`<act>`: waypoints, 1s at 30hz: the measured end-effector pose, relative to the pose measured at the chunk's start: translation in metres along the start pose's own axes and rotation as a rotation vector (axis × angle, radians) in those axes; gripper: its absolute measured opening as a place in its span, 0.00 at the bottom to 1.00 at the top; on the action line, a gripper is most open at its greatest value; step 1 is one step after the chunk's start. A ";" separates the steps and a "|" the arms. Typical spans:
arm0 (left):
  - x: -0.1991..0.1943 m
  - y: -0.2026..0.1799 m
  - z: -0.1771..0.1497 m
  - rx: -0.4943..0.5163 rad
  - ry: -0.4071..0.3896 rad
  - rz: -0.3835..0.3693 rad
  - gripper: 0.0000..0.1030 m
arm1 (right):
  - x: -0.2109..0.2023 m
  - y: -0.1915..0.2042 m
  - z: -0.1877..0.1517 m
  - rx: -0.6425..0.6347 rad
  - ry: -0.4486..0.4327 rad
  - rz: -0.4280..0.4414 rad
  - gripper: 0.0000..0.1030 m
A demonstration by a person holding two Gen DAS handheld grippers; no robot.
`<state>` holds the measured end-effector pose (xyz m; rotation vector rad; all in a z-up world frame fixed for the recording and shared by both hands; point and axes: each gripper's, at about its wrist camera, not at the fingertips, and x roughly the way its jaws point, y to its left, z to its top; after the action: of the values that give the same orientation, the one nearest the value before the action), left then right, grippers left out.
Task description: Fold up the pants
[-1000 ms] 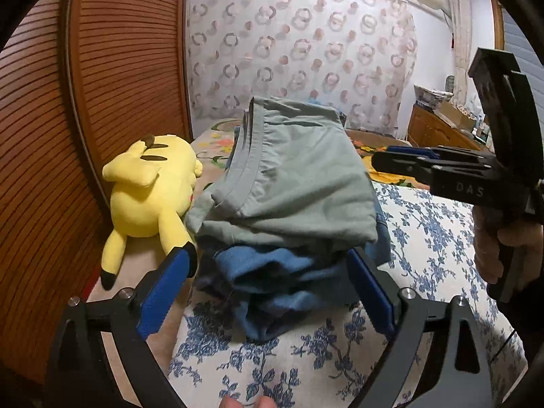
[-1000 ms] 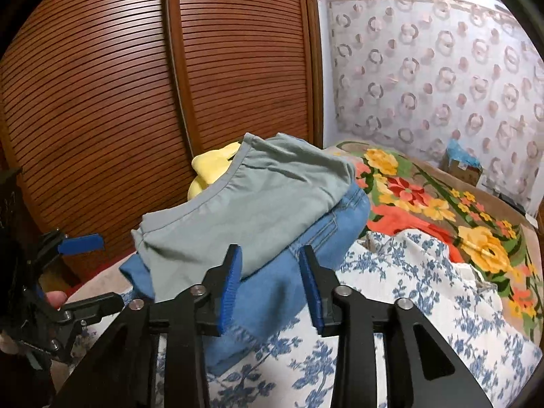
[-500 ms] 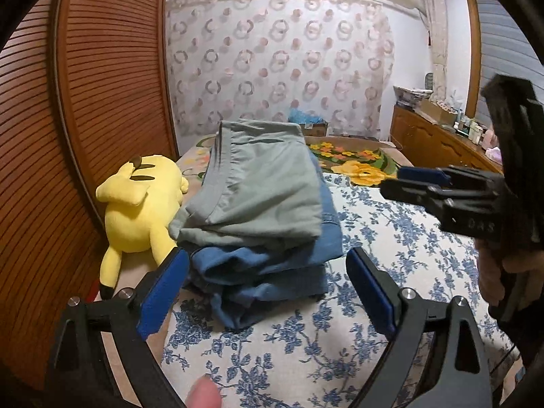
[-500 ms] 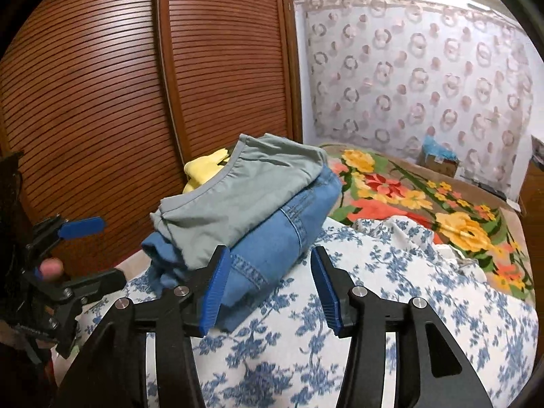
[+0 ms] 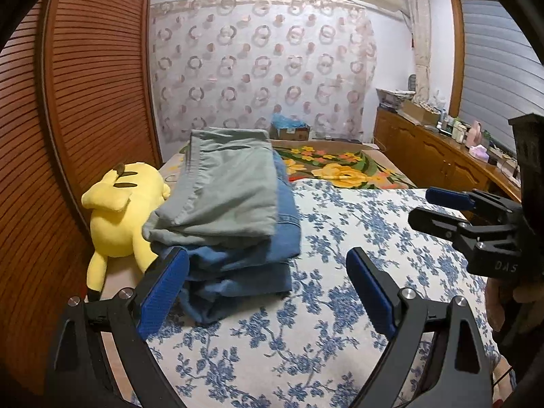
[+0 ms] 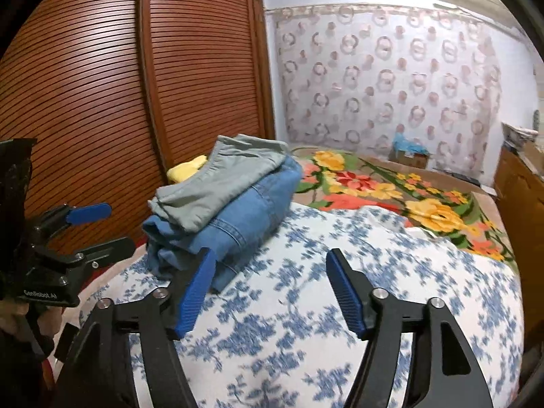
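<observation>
Fingers (image 6: 195, 289) spread, empty; left gripper (image 6: 98, 227) marked "GenRobot.AI".

Folded grey-green pants (image 5: 227, 187) lie stacked atop folded blue jeans (image 5: 251, 265).

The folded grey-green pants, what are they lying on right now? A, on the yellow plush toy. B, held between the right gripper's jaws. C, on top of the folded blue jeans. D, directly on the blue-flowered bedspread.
C: the grey-green pants rest on top of the folded blue jeans, which lie on the blue-flowered bedspread; both grippers are clear of the stack.
</observation>
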<state>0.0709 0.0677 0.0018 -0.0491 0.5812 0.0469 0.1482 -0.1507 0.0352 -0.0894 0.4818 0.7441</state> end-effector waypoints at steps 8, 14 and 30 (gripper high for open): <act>-0.013 -0.022 -0.007 0.014 -0.002 -0.034 0.91 | -0.035 0.003 -0.019 0.038 0.005 -0.065 0.93; -0.015 -0.047 -0.012 0.036 0.007 -0.065 0.91 | -0.062 0.001 -0.032 0.073 0.003 -0.126 0.99; -0.027 -0.106 -0.015 0.065 0.021 -0.129 0.91 | -0.139 -0.007 -0.054 0.168 -0.013 -0.271 0.99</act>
<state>0.0464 -0.0400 0.0073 -0.0237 0.5992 -0.0978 0.0441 -0.2567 0.0492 0.0076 0.5061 0.4365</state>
